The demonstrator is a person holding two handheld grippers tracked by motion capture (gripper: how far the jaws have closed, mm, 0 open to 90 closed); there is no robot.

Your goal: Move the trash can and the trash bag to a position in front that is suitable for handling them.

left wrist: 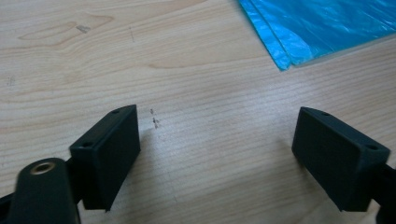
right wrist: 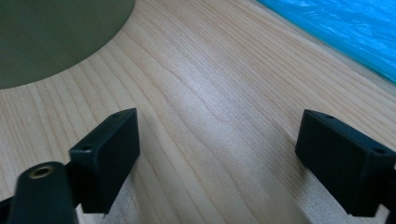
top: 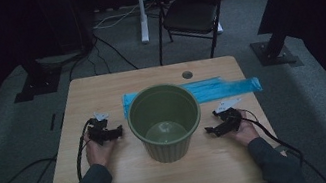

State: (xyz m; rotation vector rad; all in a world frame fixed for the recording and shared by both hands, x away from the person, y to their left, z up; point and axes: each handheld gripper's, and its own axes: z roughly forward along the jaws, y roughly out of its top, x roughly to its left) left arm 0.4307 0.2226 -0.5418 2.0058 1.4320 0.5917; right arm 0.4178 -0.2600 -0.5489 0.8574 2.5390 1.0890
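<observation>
A green plastic bucket (top: 164,120) stands upright and empty in the middle of the wooden table (top: 100,90). Behind it lies a flat folded blue plastic bag (top: 224,88). My left gripper (top: 113,133) rests on the table just left of the bucket, jaws wide apart over bare wood. In the left gripper view my left gripper (left wrist: 217,154) holds nothing, and the blue bag (left wrist: 322,25) lies ahead at the upper right. My right gripper (top: 212,130) sits right of the bucket, open too. In its own view my right gripper (right wrist: 217,158) is empty, with the bucket's wall (right wrist: 51,37) at upper left and the blue bag (right wrist: 345,32) at upper right.
A black folding chair (top: 190,10) and a white stand (top: 141,9) are on the carpet beyond the table. Black cables (top: 14,178) trail from both grippers off the table's sides. A small round hole (top: 187,74) sits near the table's far edge.
</observation>
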